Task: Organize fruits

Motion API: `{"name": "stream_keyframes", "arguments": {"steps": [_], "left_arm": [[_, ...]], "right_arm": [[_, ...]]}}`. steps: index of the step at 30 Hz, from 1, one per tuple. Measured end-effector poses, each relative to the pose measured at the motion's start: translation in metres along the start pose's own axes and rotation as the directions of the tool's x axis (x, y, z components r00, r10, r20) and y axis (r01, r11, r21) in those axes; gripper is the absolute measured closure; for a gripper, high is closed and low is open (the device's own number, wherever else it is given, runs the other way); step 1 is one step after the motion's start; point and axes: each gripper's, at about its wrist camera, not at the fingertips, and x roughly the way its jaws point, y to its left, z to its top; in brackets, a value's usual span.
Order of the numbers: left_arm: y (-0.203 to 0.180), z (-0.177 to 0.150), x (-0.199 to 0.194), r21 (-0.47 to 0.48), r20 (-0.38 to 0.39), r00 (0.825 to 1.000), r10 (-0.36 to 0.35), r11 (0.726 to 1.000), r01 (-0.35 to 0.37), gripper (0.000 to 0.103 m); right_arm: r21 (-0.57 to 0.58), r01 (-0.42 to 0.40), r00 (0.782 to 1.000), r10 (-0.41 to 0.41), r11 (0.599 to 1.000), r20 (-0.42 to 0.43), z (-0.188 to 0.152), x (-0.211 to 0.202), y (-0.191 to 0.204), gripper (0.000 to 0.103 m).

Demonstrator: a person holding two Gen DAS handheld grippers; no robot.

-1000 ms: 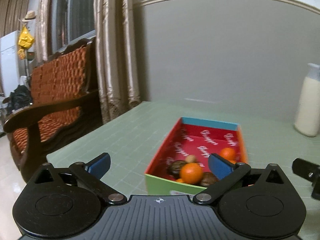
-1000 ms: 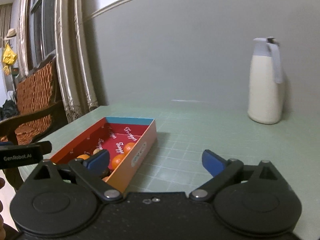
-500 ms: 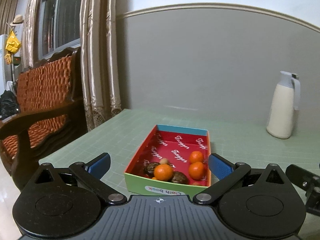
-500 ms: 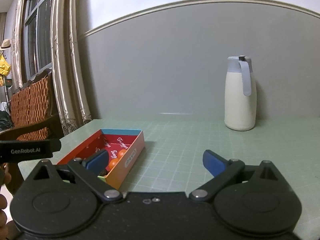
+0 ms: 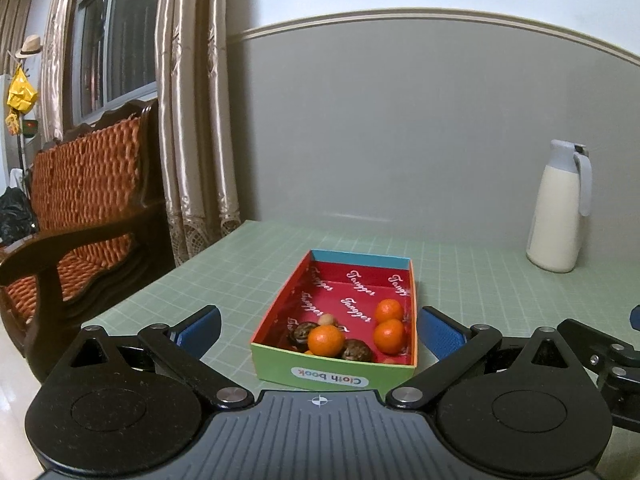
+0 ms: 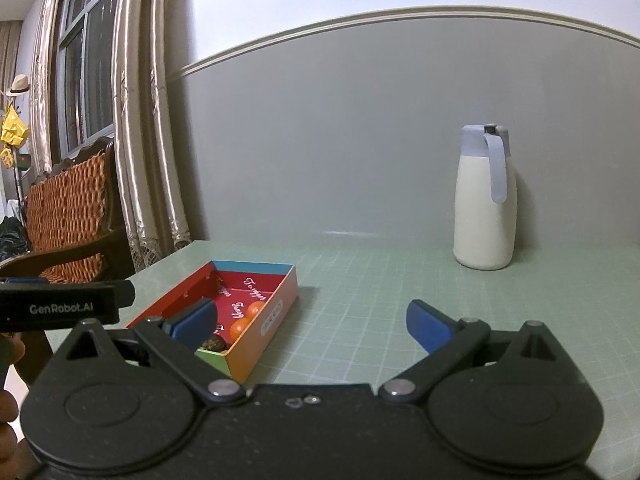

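A shallow cardboard box [image 5: 332, 374] with a red inside and a green front wall lies on the green table. Three oranges [image 5: 326, 340] sit in its near end, along with two dark brown fruits [image 5: 356, 351] and a small tan one [image 5: 327, 319]. My left gripper [image 5: 319, 330] hangs open just before the box, its blue fingers either side of the near end, holding nothing. In the right wrist view the box [image 6: 276, 320] lies to the left. My right gripper [image 6: 312, 320] is open and empty over bare table beside it.
A cream jug with a grey-blue lid and handle [image 6: 485, 200] stands at the back right by the grey wall. A wooden armchair with orange cushions [image 5: 80, 216] and curtains [image 5: 192, 120] are left of the table [image 5: 248, 268]. A hand shows at the right view's left edge.
Both grippers have drawn back and risen, so the box looks smaller and the jug has come fully into view. Both stay open. The fruits have not moved.
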Motion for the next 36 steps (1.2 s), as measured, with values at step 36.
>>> {"name": "stream_keyframes", "arguments": {"steps": [36], "left_arm": [[0.002, -0.002, 0.005, 0.013, -0.020, 1.000, -0.018, 1.000, 0.018, 0.000]], "right_arm": [[-0.019, -0.020, 1.000, 0.020, 1.000, -0.014, 0.002, 0.007, 0.012, 0.001]]}}
